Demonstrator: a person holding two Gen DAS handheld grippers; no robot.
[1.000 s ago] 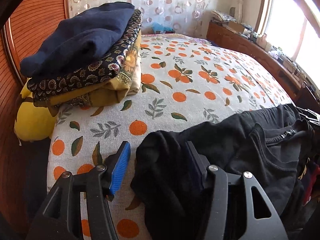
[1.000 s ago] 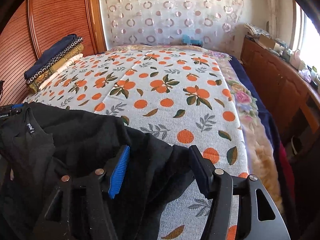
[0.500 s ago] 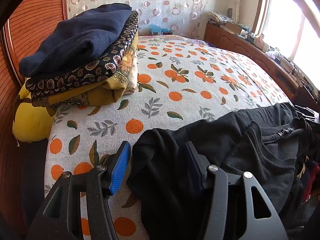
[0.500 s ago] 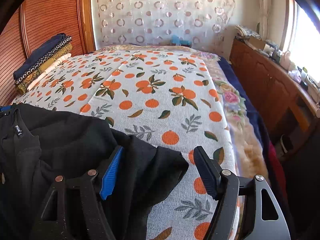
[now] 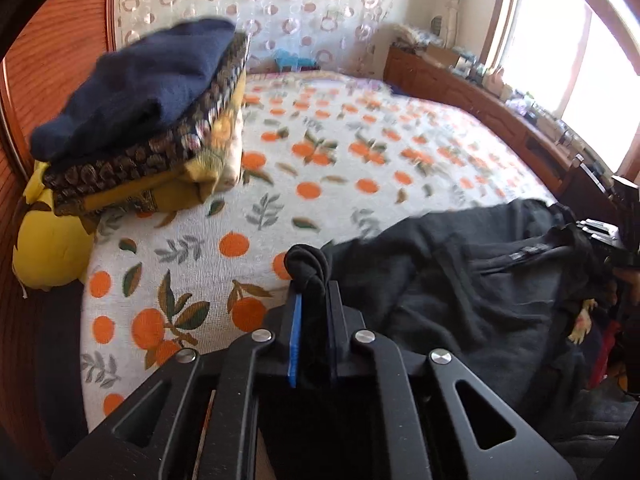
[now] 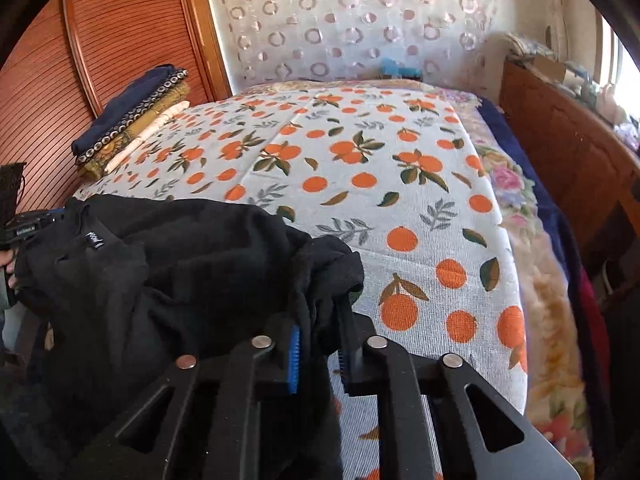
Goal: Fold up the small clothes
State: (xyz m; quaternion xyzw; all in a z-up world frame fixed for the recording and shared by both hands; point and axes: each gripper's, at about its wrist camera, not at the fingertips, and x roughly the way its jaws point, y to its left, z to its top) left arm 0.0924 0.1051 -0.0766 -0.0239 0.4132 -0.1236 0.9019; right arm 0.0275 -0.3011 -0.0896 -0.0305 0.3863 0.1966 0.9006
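A black T-shirt (image 5: 460,280) lies bunched across the near edge of the bed; it also shows in the right wrist view (image 6: 168,272), with its neck label up. My left gripper (image 5: 312,300) is shut on a bunched fold at the shirt's left end. My right gripper (image 6: 318,332) is shut on the shirt's right end, cloth pinched between its blue pads. The other gripper shows at the far edge of each view.
A stack of folded clothes (image 5: 144,120) sits at the bed's far left by the wooden headboard; it also shows in the right wrist view (image 6: 132,116). The orange-print bedspread (image 6: 360,168) stretches ahead. A wooden cabinet (image 6: 568,152) runs along the right side.
Both grippers were open around the shirt's ends; both have now closed on the cloth. The left view has shifted and blurred with the motion.
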